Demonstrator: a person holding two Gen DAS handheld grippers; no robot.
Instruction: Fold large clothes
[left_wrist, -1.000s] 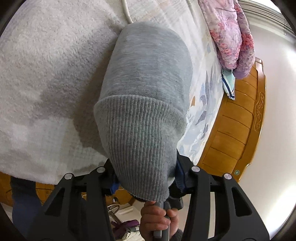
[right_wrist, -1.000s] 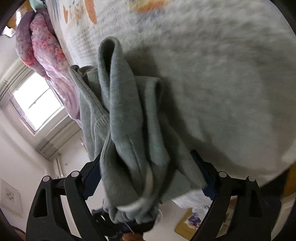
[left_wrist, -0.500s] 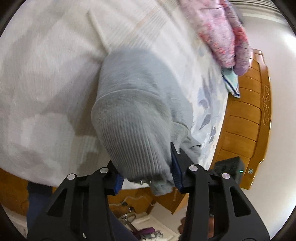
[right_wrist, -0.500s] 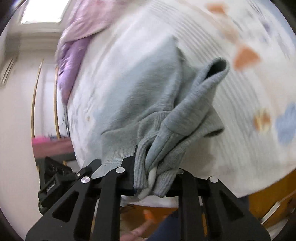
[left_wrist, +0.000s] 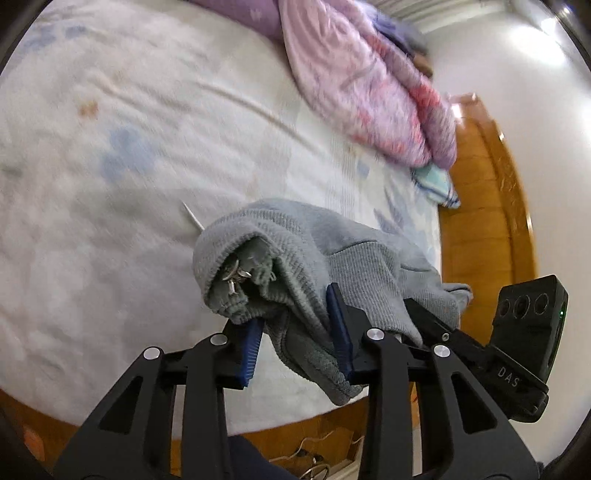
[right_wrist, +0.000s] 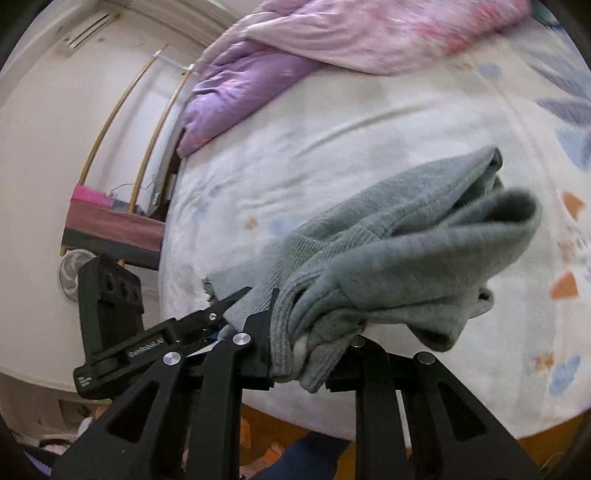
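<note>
A grey knit sweater (left_wrist: 354, 258) hangs bunched above the bed, held between both grippers. My left gripper (left_wrist: 295, 339) has a fold of its ribbed hem between the blue pads; the jaws are closing on it. A small metal piece (left_wrist: 236, 277) shows inside the bunched edge. My right gripper (right_wrist: 310, 343) is shut on another thick wad of the sweater (right_wrist: 406, 251), which drapes away to the right. The two grippers sit close together: the right gripper (left_wrist: 424, 314) shows in the left wrist view, and the left gripper (right_wrist: 229, 299) in the right wrist view.
The bed carries a white fleece blanket (left_wrist: 110, 147) with pale prints. A pink and purple quilt (left_wrist: 369, 92) is heaped at its far side, with a small blue-striped cloth (left_wrist: 436, 184) below it. Wooden bed frame (left_wrist: 487, 221) at right. A fan (right_wrist: 74, 269) and side table (right_wrist: 110, 225) stand by the wall.
Both grippers have risen and rolled, taking the sweater up off the blanket. The right jaws closed from wide onto a wad of fabric. The left jaws have narrowed on the hem.
</note>
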